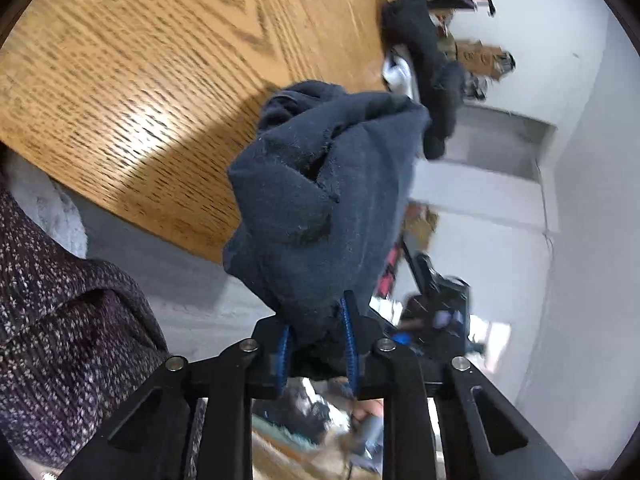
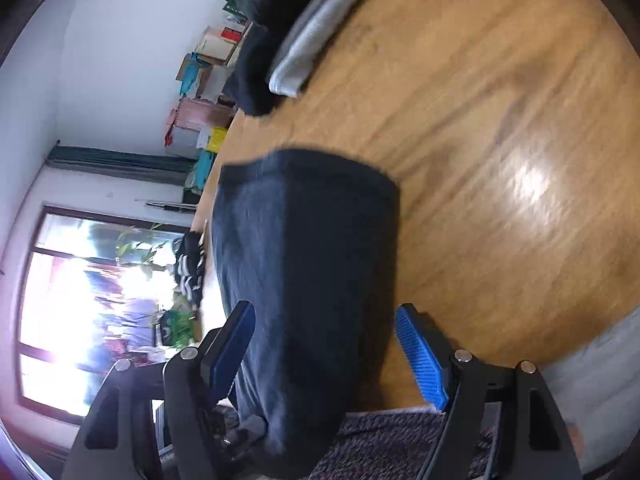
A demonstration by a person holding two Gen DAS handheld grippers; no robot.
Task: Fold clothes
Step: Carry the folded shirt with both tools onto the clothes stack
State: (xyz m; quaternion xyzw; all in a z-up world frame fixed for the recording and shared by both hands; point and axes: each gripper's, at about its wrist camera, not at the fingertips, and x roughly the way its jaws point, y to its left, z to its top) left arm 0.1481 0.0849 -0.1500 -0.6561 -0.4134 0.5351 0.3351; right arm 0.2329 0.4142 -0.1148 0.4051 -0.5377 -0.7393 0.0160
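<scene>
Fabric of the dark blue garment (image 1: 316, 208) hangs bunched above the wooden table (image 1: 140, 60), pinched in the left gripper (image 1: 316, 344), while the right gripper (image 2: 324, 360) gapes around it; clamping an opposite edge would spread it evenly.

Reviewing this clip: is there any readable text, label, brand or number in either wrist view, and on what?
No text can be read in either view.
Cardboard box by the wall: dark printing, too blurred to read.
Stacked boxes and packages by the wall: coloured faces, no legible lettering.
Navy garment: no visible tag or print.
Wooden table: grain only.
</scene>
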